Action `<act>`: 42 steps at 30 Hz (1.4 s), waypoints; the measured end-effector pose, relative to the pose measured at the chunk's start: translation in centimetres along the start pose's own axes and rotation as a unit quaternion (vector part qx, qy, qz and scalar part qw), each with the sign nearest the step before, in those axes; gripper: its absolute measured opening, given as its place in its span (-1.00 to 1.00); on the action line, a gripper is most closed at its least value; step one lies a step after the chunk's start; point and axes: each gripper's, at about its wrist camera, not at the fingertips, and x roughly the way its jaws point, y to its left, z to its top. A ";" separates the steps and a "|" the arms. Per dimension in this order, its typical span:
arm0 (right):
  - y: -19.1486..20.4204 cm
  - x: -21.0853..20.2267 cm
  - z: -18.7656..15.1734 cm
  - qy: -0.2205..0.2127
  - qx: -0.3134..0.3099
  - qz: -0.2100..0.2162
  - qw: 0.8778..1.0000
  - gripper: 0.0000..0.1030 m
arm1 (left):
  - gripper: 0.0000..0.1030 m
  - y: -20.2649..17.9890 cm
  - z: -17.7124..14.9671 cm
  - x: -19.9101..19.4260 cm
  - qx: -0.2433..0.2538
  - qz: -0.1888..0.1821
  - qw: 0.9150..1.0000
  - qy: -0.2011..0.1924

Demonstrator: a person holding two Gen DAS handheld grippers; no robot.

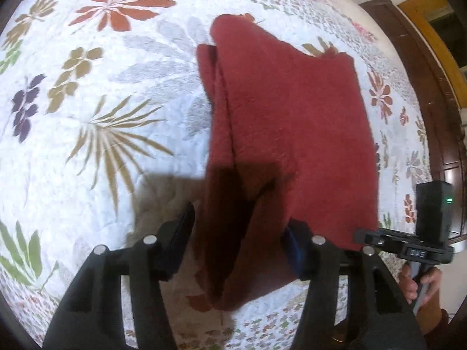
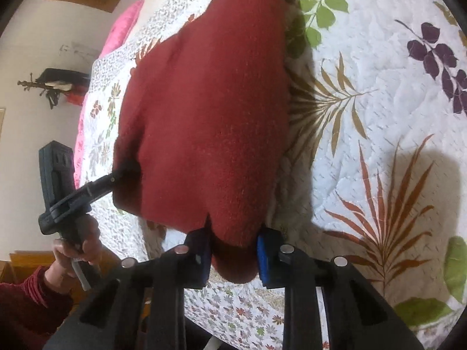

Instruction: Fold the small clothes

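1. The left tongs (image 1: pixel 238 250) have the near edge of a dark red cloth (image 1: pixel 286 122) between their two fingers. The gap between the fingers looks fairly wide, and the fabric hangs down through it, so I cannot tell whether they are pinching it.
2. The right tongs (image 2: pixel 233 258) are closed narrowly on a bunched corner of the same red cloth (image 2: pixel 210 110), with the blue pads (image 2: pixel 264 262) pressing the fabric from either side.
3. Ahead of both tongs the cloth is lifted off the bed and stretches away from them, doubled over, with layered edges showing along its left side in the left wrist view.
4. In the right wrist view, the other tool (image 2: pixel 73 201) reaches the cloth's left edge, well to the left of the right tongs; a hand (image 2: pixel 76 248) grips its handle, and a dark red sleeve (image 2: pixel 26 300) shows below.
5. In the left wrist view, the other tool (image 1: pixel 414 239) sits at the far right, with fingers (image 1: pixel 420 284) wrapped around its handle.
6. Beneath and beyond the cloth lies the bed's white quilt (image 1: pixel 87 134), printed with leaves and flowers; the cloth's shadow falls on it just left of the left tongs.
7. A dark wooden bed frame (image 1: pixel 437 110) runs along the quilt's far right edge.
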 end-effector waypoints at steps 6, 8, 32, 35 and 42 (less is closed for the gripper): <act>-0.7 2.5 0.3 0.003 0.029 -0.027 0.999 -0.50 | 0.17 1.4 -0.5 1.9 0.007 0.006 1.000 0.014; -1.5 2.6 0.1 -0.001 0.042 -0.022 0.999 -0.49 | 0.18 1.4 -0.5 2.0 0.013 0.008 1.000 0.015; 3.7 -1.2 -3.8 -0.037 -0.003 -0.182 0.983 0.48 | 0.70 1.4 -4.3 -3.8 -0.003 0.095 0.995 0.021; 3.6 -1.8 -4.9 -0.035 0.002 -0.190 0.981 0.58 | 0.70 1.2 -5.5 -3.9 0.003 0.116 0.993 0.033; 4.6 -1.9 -7.5 -0.022 -0.004 -0.218 0.976 0.79 | 0.70 0.5 -9.4 -4.4 0.010 0.135 0.989 0.063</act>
